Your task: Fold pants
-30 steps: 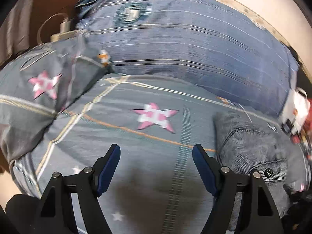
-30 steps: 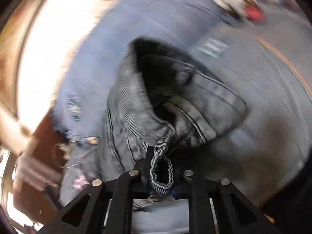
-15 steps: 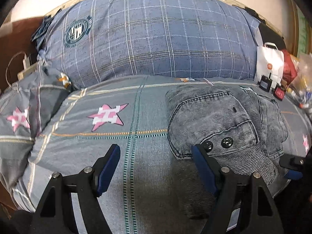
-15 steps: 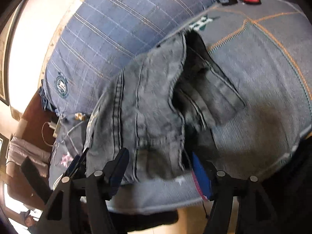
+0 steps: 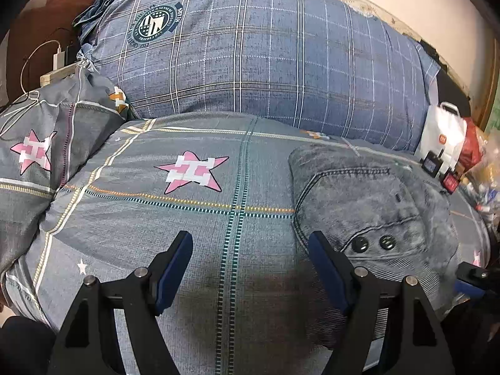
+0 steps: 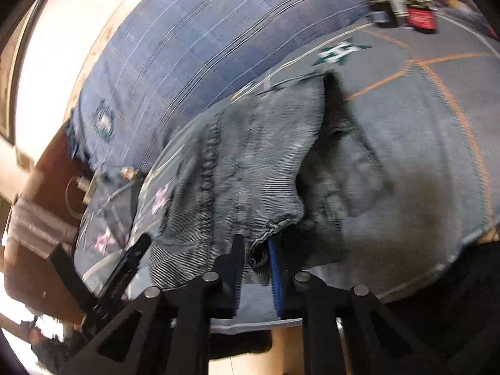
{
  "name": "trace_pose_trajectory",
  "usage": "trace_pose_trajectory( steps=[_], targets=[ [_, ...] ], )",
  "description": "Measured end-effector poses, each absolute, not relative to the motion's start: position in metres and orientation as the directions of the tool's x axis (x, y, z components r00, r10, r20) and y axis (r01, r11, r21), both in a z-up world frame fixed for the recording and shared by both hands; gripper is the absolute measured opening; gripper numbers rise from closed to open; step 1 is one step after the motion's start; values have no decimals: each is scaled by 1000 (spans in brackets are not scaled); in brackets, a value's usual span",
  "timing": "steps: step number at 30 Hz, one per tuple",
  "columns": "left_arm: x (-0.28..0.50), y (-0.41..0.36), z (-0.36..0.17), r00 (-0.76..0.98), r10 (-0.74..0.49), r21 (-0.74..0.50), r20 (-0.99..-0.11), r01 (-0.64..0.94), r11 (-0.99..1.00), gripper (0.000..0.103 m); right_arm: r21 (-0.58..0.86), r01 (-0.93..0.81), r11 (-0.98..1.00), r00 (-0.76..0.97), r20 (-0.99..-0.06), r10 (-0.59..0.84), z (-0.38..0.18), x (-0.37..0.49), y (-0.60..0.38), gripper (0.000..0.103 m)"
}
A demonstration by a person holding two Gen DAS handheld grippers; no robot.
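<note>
The grey denim pants [image 5: 368,206] lie bunched on the grey star-patterned bed cover [image 5: 193,218], right of centre in the left wrist view, with two dark buttons showing. My left gripper [image 5: 250,265] is open and empty above the cover, just left of the pants. In the right wrist view the pants [image 6: 250,168] lie folded over, and my right gripper [image 6: 256,268] is closed on their near hem edge. The right gripper also shows at the left view's right edge [image 5: 472,278].
A large blue plaid pillow [image 5: 256,62] lies behind the pants. A second star-patterned pillow [image 5: 40,143] sits at the left. A white bag [image 5: 443,134] and small items stand at the right. A charger and cable [image 5: 56,59] rest on the brown headboard side.
The right gripper let go of the pants half a second ago, and its jaws are now closed again on the near hem. The left gripper has stayed open, its view shifting slightly.
</note>
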State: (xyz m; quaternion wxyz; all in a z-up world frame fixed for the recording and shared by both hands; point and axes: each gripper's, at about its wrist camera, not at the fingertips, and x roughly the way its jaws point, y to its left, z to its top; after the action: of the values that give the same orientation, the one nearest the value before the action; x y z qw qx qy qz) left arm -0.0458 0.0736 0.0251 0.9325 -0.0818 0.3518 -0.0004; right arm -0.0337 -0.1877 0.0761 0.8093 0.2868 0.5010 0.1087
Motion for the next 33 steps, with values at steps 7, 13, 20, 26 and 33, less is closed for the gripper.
trace_pose_trajectory(
  steps=[7, 13, 20, 26, 33],
  targets=[
    [-57, 59, 33, 764, -94, -141, -639, 3, 990, 77, 613, 199, 764, 471, -744, 474, 61, -41, -191, 82],
    [-58, 66, 33, 761, -74, -138, -645, -21, 990, 77, 560, 204, 803, 411, -794, 448, 47, -28, -182, 11],
    [-52, 73, 28, 750, -67, -163, -658, -55, 985, 77, 477, 37, 878, 479, -780, 403, 110, -19, -172, 10],
    [-47, 72, 30, 749, -57, -154, -660, -60, 986, 77, 430, -122, 895, 594, -690, 412, 197, 34, -153, 4],
    [-27, 62, 40, 755, -63, -138, -653, -37, 990, 77, 379, -87, 921, 595, -722, 353, 186, 63, -163, 5]
  ],
)
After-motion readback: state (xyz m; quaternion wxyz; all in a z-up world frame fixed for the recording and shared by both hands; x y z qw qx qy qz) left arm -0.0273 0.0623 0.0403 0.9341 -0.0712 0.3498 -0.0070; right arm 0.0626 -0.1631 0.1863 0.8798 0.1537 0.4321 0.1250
